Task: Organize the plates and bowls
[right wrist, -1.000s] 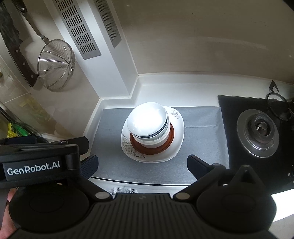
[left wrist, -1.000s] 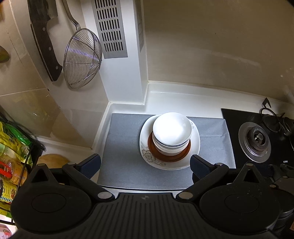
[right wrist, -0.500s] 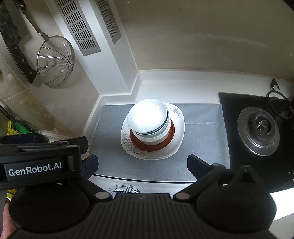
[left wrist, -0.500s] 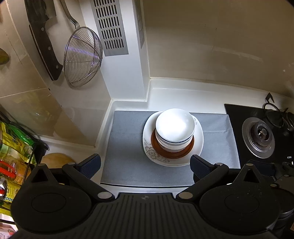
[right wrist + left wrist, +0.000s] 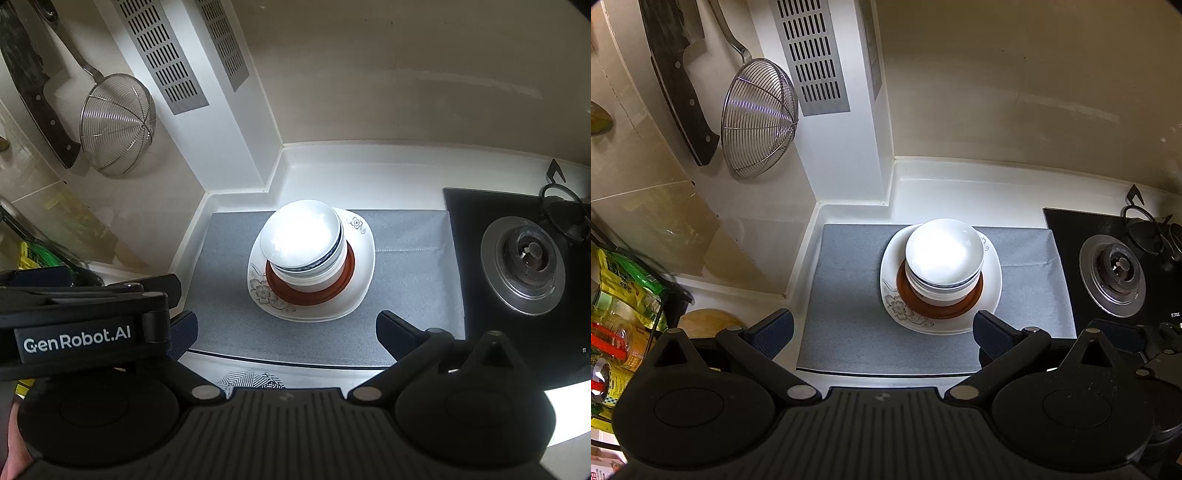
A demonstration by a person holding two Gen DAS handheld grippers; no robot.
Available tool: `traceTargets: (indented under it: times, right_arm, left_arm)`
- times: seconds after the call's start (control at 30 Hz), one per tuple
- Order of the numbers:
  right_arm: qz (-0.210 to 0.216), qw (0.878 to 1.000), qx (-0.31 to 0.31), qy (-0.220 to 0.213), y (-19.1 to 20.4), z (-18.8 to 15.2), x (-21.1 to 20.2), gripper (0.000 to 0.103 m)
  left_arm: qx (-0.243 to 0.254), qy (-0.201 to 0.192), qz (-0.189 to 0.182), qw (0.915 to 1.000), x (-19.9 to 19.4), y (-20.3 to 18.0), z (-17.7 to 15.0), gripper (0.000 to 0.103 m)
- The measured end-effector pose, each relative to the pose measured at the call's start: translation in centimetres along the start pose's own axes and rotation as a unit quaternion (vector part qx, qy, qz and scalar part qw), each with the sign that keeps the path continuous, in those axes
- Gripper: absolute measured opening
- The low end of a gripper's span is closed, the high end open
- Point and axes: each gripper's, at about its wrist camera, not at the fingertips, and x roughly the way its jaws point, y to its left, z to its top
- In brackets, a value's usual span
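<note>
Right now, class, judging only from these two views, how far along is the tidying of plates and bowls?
Done, it seems: the white bowls sit nested on a brown plate, itself on the floral plate, all on the grey mat. In hand: nothing; the left tongs and right tongs are open, short of the stack. Left: nothing visible.

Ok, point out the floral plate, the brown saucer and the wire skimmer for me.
floral plate (image 5: 899, 308): left wrist view, flower pattern on its near-left rim.
brown saucer (image 5: 275, 282): right wrist view, exposed left edge under the bowls.
wire skimmer (image 5: 757, 118): left wrist view, middle of the mesh basket.
</note>
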Motion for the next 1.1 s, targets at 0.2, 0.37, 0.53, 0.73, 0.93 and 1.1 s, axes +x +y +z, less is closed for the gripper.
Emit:
traceTargets:
  times: [0.2,0.37,0.53,0.73,0.93,1.1]
  right_arm:
    - [0.001,1.000,0.002,0.001,0.01,-0.02,0.02,0.103]
    - [0.001,1.000,0.004,0.003,-0.01,-0.06,0.02,0.103]
    - [0.003,1.000,0.003,0.005,-0.12,0.00,0.13,0.103]
    - [0.002,1.000,0.007,0.013,-0.20,-0.24,0.53,0.103]
    - [0.003,1.000,0.011,0.012,-0.22,-0.32,0.59,0.103]
    - [0.003,1.000,0.009,0.013,-0.13,-0.29,0.62,0.103]
  left_arm:
    - [0.002,0.000,0.003,1.0000,-0.06,-0.22,0.02,0.103]
    - [0.005,0.001,0.004,1.0000,-0.05,-0.37,-0.01,0.103]
    - [0.004,0.003,0.006,1.0000,0.00,-0.50,-0.12,0.103]
    - [0.008,0.012,0.009,0.9999,0.48,-0.58,-0.09,0.103]
    - [0.010,0.011,0.011,0.9998,0.48,-0.73,-0.06,0.103]
    - [0.009,0.012,0.011,0.9998,0.45,-0.68,-0.10,0.103]
